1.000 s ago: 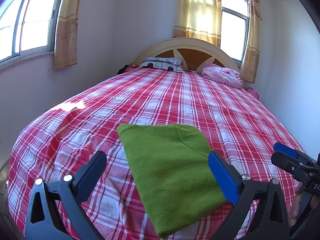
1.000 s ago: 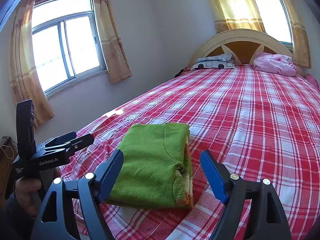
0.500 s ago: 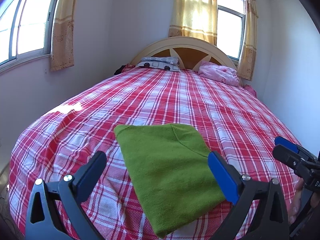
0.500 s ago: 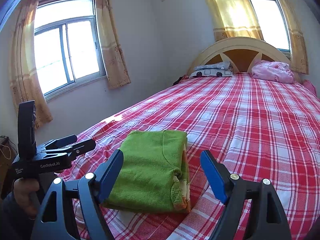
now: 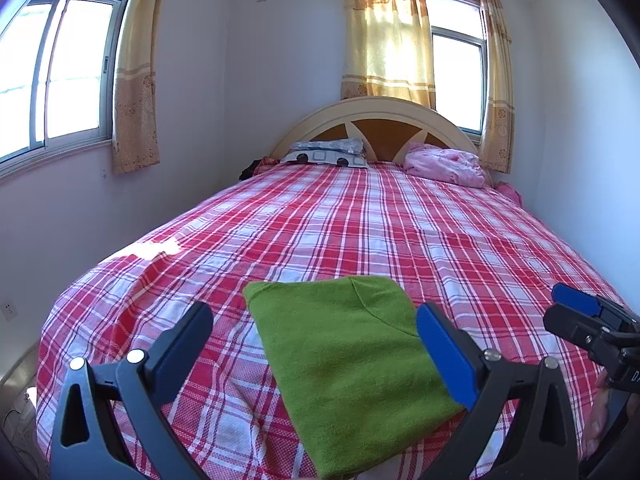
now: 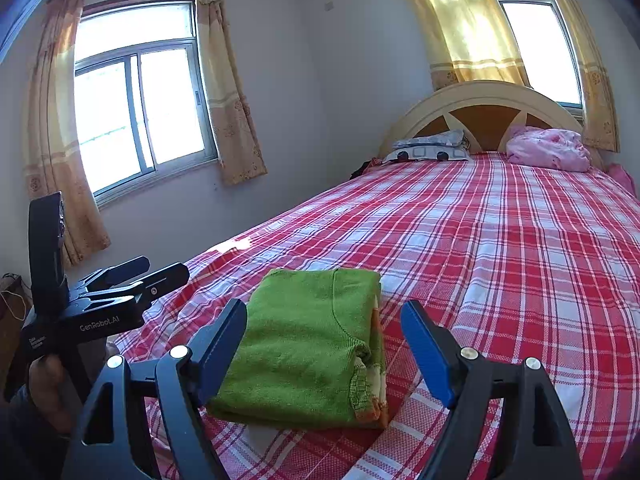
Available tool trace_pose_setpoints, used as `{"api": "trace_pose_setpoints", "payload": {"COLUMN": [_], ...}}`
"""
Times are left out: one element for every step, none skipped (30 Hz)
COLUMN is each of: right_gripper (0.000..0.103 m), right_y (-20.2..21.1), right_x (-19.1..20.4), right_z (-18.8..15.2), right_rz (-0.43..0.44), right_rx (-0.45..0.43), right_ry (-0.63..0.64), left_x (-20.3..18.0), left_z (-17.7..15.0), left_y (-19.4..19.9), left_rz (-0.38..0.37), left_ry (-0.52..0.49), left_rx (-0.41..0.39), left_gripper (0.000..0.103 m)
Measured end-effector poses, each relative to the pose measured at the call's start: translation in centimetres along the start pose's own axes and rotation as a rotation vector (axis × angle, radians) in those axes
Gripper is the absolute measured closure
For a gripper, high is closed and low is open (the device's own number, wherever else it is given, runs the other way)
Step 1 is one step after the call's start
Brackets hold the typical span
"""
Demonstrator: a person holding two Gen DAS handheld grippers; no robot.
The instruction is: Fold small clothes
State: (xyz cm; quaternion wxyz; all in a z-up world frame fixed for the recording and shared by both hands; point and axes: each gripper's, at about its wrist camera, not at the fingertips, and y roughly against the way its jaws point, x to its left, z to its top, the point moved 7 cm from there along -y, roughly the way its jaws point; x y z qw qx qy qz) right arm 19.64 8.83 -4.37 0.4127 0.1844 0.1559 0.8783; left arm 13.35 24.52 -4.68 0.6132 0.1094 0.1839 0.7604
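Your left tool (image 5: 312,328) is wide open w/ nothing in it, above the bed's (image 5: 400,232) near edge. Your right tool (image 6: 324,332) is also wide open, empty. The green sweater (image 5: 348,364) lies folded flat on the checked bedspread near the foot edge, in front of both tools, touching neither. Its orange trim shows at the right-hand fold in the right wrist view. Pillow (image 5: 326,153) and pink blanket (image 5: 444,162) sit at the headboard end.
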Motion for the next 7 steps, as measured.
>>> {"api": "trace_pose_setpoints", "payload": {"right_gripper": [0.023, 0.023, 0.023, 0.023, 0.023, 0.023, 0.023], "right_y": [-0.04, -0.10, -0.12, -0.06, -0.07, -0.11, -0.18], "right_x": [0.07, 0.14, 0.19, 0.29, 0.31, 0.32, 0.26], "right_z": [-0.07, -0.14, -0.20, -0.20, -0.25, -0.30, -0.28], "right_rz": [0.001, 0.002, 0.002, 0.003, 0.004, 0.005, 0.005], "right_rx": [0.002, 0.004, 0.005, 0.005, 0.007, 0.009, 0.010], "right_ry": [0.001, 0.003, 0.005, 0.006, 0.006, 0.005, 0.003], "left_x": [0.09, 0.30, 0.33, 0.37, 0.39, 0.36, 0.37], "left_z": [-0.11, -0.21, -0.29, -0.27, -0.18, -0.11, -0.01], "left_y": [-0.07, -0.12, -0.14, -0.10, -0.02, 0.02, 0.16], "left_rz": [0.004, 0.012, 0.011, 0.010, 0.014, 0.017, 0.024], "left_ry": [0.000, 0.001, 0.003, 0.005, 0.003, 0.001, -0.003], "left_rx": [0.000, -0.002, -0.004, -0.009, -0.017, -0.022, -0.032], "left_gripper": [0.000, 0.000, 0.000, 0.000, 0.000, 0.000, 0.000]}}
